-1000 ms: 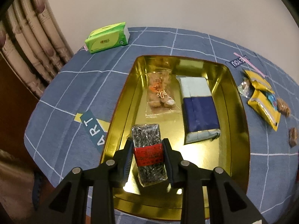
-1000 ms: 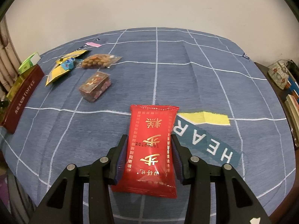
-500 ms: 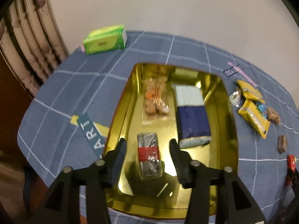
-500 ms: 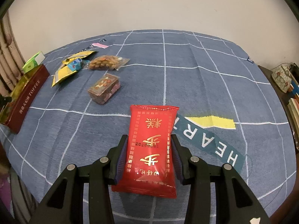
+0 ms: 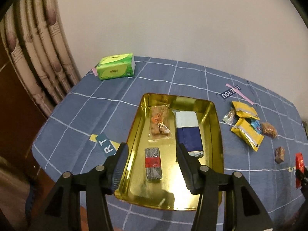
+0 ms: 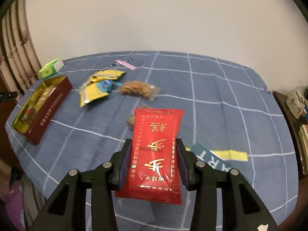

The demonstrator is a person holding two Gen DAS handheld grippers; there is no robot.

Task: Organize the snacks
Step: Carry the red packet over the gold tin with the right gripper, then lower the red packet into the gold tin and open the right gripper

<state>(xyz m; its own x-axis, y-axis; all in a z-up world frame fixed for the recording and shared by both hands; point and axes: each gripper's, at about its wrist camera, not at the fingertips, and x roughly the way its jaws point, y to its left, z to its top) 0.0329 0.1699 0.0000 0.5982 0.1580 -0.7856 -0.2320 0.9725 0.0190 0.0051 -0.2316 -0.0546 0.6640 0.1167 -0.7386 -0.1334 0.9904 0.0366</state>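
Note:
A gold tin (image 5: pixel 215 134) on the blue checked cloth holds a dark bar with a red band (image 5: pixel 153 164), a clear bag of biscuits (image 5: pixel 159 124) and a blue and pale packet (image 5: pixel 188 132). My left gripper (image 5: pixel 152 165) is open and empty, raised above the tin's near end. My right gripper (image 6: pixel 154 161) is shut on a red snack packet (image 6: pixel 156 150) and holds it above the cloth. The tin (image 6: pixel 55 102) shows at the left in the right wrist view.
Yellow packets (image 5: pixel 247 132), a nut bag (image 5: pixel 268 129) and a small brown snack (image 5: pixel 280 154) lie right of the tin. A green tissue pack (image 5: pixel 115 66) sits at the far left by the curtain (image 5: pixel 34 57). Books and a jar (image 6: pixel 296 104) stand off the table's right edge.
My left gripper opened, let go of the dark bar in the tin, and drew back and up. My right gripper lifted the red packet off the cloth and swung toward the tin.

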